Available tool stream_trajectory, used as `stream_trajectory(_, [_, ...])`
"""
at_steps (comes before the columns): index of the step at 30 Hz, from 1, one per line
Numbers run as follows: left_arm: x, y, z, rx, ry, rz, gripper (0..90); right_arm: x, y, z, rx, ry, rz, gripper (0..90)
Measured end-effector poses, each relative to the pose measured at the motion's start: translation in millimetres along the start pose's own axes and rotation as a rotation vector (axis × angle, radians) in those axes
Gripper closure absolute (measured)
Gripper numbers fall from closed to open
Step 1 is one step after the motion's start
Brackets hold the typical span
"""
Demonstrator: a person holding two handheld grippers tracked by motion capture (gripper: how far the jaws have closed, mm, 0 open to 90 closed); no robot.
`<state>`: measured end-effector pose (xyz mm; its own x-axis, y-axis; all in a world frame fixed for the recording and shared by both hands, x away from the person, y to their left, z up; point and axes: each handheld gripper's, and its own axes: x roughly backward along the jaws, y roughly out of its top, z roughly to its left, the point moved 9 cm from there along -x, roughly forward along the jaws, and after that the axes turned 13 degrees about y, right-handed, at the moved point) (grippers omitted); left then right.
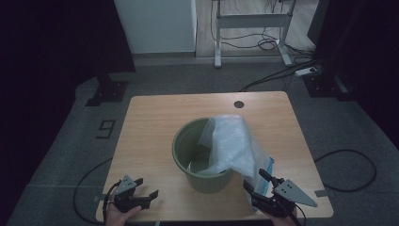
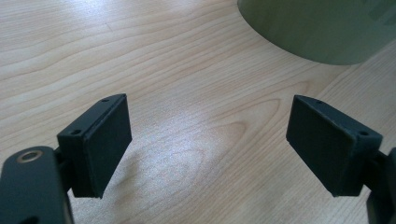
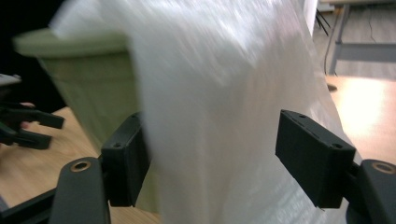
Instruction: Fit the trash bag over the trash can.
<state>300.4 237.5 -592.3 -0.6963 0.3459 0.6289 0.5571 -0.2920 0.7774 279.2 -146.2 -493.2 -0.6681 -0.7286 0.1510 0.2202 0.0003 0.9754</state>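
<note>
Presently: green bucket [image 1: 197, 157] stood mid-table [image 1: 150, 122], clear plastic bag [image 1: 233, 143] draped over its right rim. Right gripper [image 1: 256, 181], jaws spread, bag between them, unpinched. Left gripper [image 1: 143, 190] spread, nothing between its jaws, near table's front-left edge.

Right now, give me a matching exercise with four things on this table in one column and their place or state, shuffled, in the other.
Things:
1. green bucket
2. clear plastic bag
3. left hand-held gripper
4. right hand-held gripper

Places or states:
A. open, bag between its jaws
B. draped over the bucket's rim, hanging down to the table
C. open over bare wood
D. standing upright mid-table

Pairs: 1-D, 2-B, 3-C, 4-A
</note>
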Motion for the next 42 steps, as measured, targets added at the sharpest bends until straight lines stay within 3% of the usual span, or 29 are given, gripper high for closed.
stream_trajectory(4, [0.3, 0.3, 0.8, 0.003, 0.003, -0.002, 13.9, -4.6, -12.6, -12.8, -0.025, -0.035, 0.026, 28.4])
stream_trajectory(11, [3.0, 4.7, -0.1, 0.015, 0.005, -0.020, 13.9, -3.2, -28.0, -22.4, -0.046, -0.071, 0.055, 33.7])
stream_trajectory(13, [4.8, 6.9, -1.7, 0.009, 0.004, -0.026, 14.0, -2.0, -34.4, -24.8, -0.044, -0.090, 0.080, 42.1])
stream_trajectory(17, [8.0, 12.3, -4.1, 0.014, 0.006, -0.047, 14.2, 0.4, -43.1, -28.5, -0.064, -0.083, 0.102, 61.9])
stream_trajectory(21, [12.9, 21.2, -6.2, 0.023, 0.015, -0.076, 14.6, 4.0, -40.6, -36.8, -0.078, -0.112, 0.103, 80.1])
stream_trajectory(24, [18.1, 30.1, -8.7, 0.036, 0.025, -0.098, 15.6, 7.3, -30.4, -45.1, -0.088, -0.131, 0.077, 87.6])
stream_trajectory(26, [23.6, 38.9, -9.7, 0.050, 0.044, -0.121, 17.1, 9.0, -19.8, -49.7, -0.094, -0.134, 0.051, 88.1])
stream_trajectory(31, [36.4, 55.4, -14.8, 0.070, 0.039, -0.151, 18.5, 10.3, 6.3, -53.0, -0.076, -0.135, -0.006, 88.3])
stream_trajectory(38, [58.9, 84.1, -21.3, 0.106, 0.045, -0.240, 18.0, 7.4, 43.6, -43.7, -0.033, -0.098, -0.061, 88.3])
stream_trajectory(42, [71.4, 105.1, -28.5, 0.105, 0.074, -0.305, 17.9, 4.9, 59.2, -34.4, -0.003, -0.079, -0.077, 88.2])
